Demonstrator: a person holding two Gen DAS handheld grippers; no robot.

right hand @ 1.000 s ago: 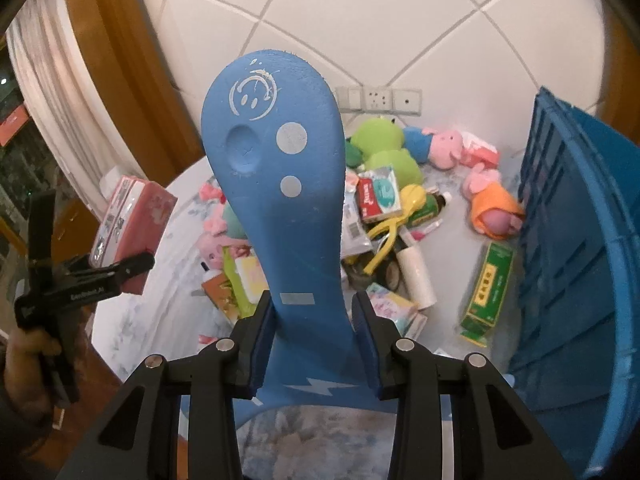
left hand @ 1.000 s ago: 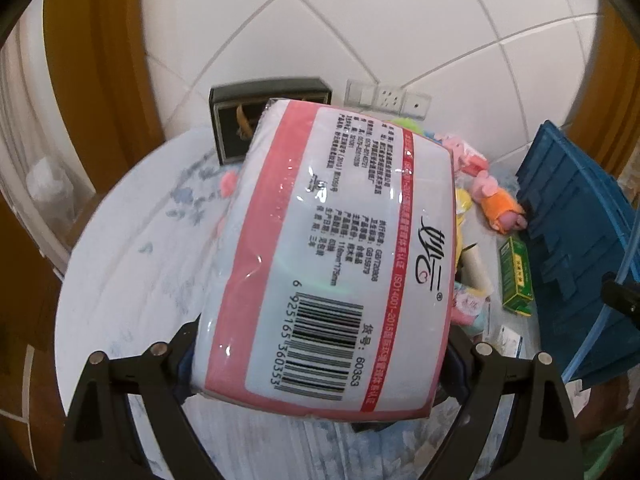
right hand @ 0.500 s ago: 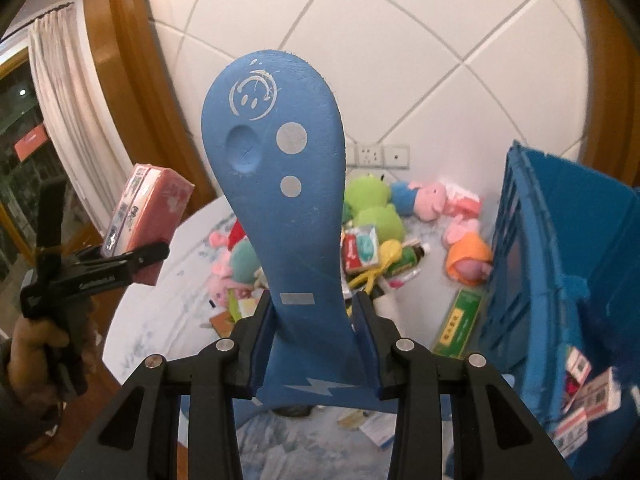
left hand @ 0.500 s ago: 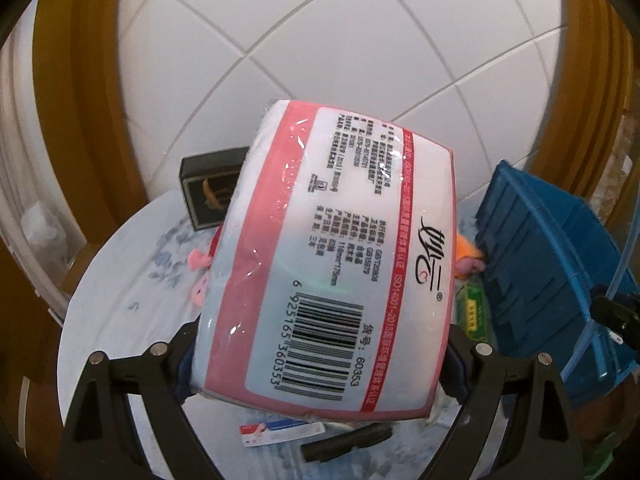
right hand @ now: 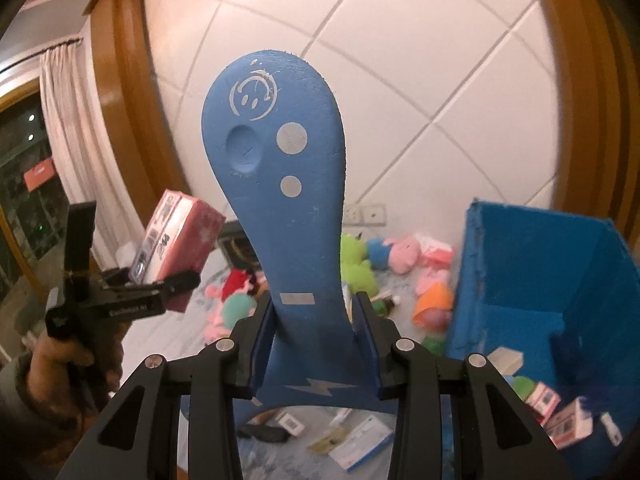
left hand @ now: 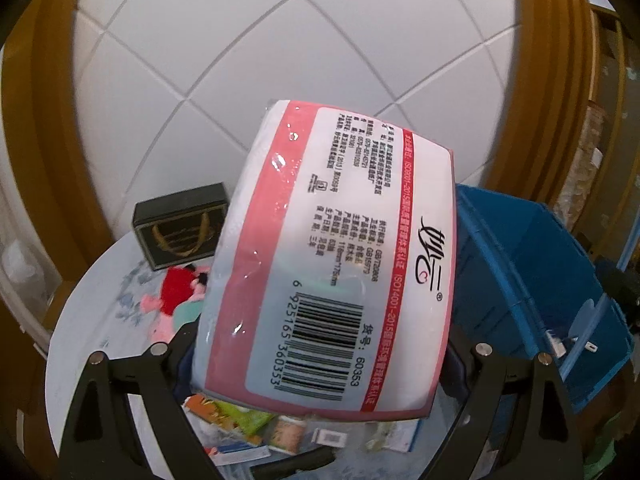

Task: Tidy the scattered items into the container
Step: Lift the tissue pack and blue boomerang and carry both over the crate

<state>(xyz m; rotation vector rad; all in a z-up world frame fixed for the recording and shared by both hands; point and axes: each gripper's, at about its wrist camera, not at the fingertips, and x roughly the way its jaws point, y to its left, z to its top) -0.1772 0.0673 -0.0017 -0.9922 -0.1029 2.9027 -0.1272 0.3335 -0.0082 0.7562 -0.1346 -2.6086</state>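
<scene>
My left gripper [left hand: 320,344] is shut on a pink and white tissue pack [left hand: 332,264], held high above the round table; it also shows in the right wrist view [right hand: 176,248]. My right gripper [right hand: 316,320] is shut on a blue slipper-shaped sole [right hand: 280,184], standing upright in the jaws. The blue crate [right hand: 560,272] stands at the right with several small boxes [right hand: 560,412] inside; in the left wrist view the crate [left hand: 532,272] lies right of the pack.
A black box [left hand: 180,232] stands at the table's back. Plush toys [right hand: 360,264] and small packets [right hand: 360,444] lie scattered on the table [left hand: 88,320]. A tiled wall with sockets [right hand: 368,216] is behind.
Both grippers have risen and drawn back with their loads. The crate's inside has come into the right wrist view, and the table has dropped lower in both views.
</scene>
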